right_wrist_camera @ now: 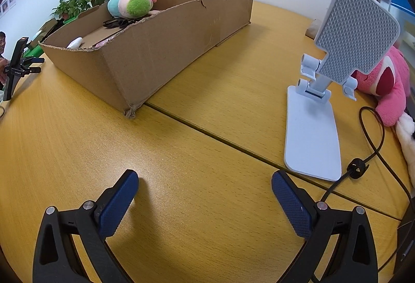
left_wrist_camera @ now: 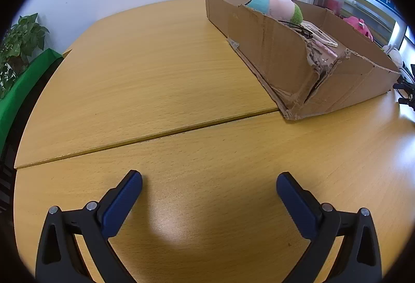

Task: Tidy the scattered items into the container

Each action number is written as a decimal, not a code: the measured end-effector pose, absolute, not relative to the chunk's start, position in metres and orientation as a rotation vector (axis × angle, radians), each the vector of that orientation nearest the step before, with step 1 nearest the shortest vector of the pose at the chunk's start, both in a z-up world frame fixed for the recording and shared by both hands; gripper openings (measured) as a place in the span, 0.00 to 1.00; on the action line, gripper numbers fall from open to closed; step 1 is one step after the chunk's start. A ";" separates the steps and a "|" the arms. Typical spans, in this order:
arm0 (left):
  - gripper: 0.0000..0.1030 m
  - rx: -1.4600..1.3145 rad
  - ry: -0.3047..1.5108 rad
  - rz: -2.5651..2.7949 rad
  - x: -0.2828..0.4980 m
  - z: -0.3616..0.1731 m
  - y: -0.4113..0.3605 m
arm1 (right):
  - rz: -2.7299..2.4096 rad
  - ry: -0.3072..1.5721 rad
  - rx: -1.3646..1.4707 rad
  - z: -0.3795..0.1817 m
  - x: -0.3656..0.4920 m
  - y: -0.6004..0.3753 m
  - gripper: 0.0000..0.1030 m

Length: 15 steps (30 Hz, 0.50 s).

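left gripper (left_wrist_camera: 209,179) and right gripper (right_wrist_camera: 205,178) wide open, empty, over bare table (right_wrist_camera: 181,158). cardboard box (right_wrist_camera: 155,49) mid-table, phone stand (right_wrist_camera: 313,127) near right edge.

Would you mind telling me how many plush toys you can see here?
2, possibly more: a pastel plush toy lies inside the cardboard box, and a pink plush toy sits behind the phone stand.

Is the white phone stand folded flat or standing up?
Standing up. The phone stand has its grey plate raised on the hinged arm above its flat white base.
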<state>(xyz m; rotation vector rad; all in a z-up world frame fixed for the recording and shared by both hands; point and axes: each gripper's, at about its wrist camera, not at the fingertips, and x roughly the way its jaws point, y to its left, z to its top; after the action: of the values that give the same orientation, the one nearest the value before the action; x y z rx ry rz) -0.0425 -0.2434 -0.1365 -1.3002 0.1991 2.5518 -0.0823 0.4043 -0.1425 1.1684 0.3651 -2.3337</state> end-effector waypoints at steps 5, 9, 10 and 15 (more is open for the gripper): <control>1.00 -1.300 0.202 2.554 -0.043 -0.135 -0.242 | -2.335 0.365 1.169 -0.143 -0.082 0.404 1.00; 1.00 -1.301 0.203 2.555 -0.043 -0.135 -0.241 | -2.335 0.365 1.169 -0.143 -0.081 0.404 1.00; 1.00 -1.301 0.203 2.555 -0.043 -0.135 -0.242 | -2.335 0.364 1.169 -0.143 -0.081 0.404 1.00; 1.00 -1.301 0.205 2.556 -0.044 -0.135 -0.240 | -2.336 0.364 1.169 -0.143 -0.081 0.404 1.00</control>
<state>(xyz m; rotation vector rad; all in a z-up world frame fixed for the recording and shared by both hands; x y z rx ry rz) -0.0437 -0.2404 -0.1347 -1.3012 0.2048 2.5556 -0.0807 0.4035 -0.1432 1.1692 0.3643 -2.3360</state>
